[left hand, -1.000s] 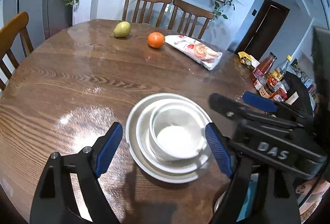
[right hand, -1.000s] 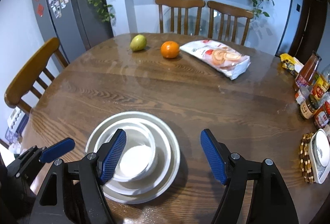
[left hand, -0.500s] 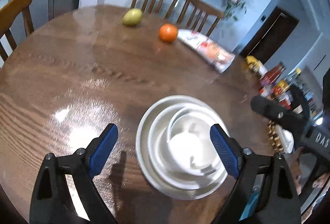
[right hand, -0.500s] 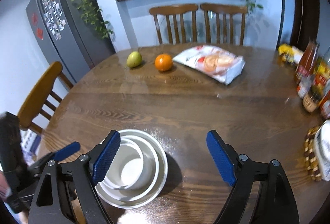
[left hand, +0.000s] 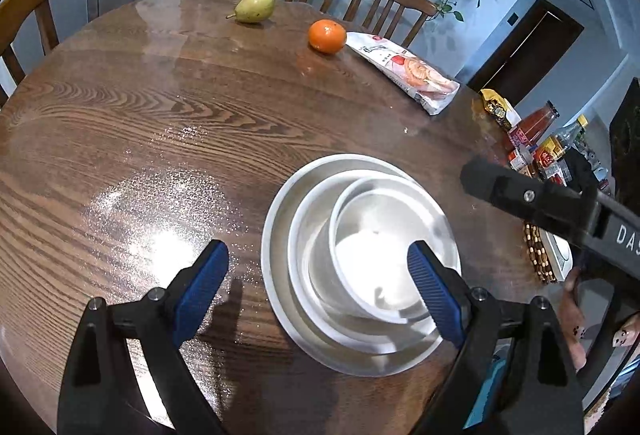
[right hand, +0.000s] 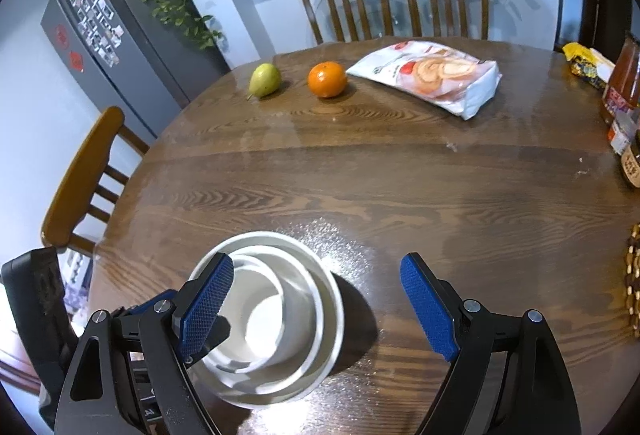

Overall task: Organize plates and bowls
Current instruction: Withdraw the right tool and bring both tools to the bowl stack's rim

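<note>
Nearest us, left gripper (left hand: 316,283) and right gripper (right hand: 316,305), jaws spread wide on both after just opening, gripping nothing. Between them we see one white stack on the wood surface (left hand: 160,107): a bowl (left hand: 380,267) nested in a deeper dish (left hand: 304,235), on one plate (left hand: 276,219). Farther back: one orange (left hand: 327,36), one pear (left hand: 255,7), one snack bag (left hand: 404,69), two chairs.

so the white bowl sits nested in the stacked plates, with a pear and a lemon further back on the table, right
Not quite: beside the pear lies an orange, not a lemon, as the right wrist view shows. The white bowl does sit nested in the stacked plates on the table.
</note>
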{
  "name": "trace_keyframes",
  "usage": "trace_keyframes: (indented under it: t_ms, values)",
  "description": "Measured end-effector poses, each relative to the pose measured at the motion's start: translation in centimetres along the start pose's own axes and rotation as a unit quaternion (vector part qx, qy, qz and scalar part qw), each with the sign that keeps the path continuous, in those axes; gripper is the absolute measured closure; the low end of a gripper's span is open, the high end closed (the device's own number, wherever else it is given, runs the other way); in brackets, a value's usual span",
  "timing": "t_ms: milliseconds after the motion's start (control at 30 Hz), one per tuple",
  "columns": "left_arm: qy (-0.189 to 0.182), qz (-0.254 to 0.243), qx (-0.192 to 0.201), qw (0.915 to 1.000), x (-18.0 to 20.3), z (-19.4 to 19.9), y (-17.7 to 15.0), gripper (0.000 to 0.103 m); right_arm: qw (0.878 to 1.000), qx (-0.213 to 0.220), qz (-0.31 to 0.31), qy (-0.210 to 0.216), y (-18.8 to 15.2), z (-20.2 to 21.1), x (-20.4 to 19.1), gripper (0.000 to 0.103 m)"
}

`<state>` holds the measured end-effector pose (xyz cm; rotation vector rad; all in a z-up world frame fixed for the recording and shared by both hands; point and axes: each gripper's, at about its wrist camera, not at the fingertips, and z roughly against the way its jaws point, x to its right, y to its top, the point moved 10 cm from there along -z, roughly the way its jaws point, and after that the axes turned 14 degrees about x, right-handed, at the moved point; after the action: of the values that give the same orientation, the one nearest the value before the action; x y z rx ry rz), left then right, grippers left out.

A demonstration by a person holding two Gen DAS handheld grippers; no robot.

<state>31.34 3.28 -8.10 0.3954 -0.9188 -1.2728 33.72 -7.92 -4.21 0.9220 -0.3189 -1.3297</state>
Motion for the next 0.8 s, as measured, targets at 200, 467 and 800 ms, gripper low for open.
trace_keyframes:
  t_ms: [200,467,800]
  values:
    - [-0.004,0.006,-0.02,0.9998,-0.2,-0.7,-0.7,0.013,0.999,-0.028,-0.017,0.012,-1.1,-1.0,-0.2,0.017]
    - [-0.001,0.014,-0.034,0.9993,-0.3,-1.1,-1.2,0.013,0.999,-0.044,-0.018,0.016,-1.9,-1.8,-0.5,0.017]
    - [-0.002,0.021,-0.042,0.9989,-0.4,-1.2,-1.4,0.013,0.998,-0.055,-0.017,0.03,-2.5,-3.0,-1.3,0.017]
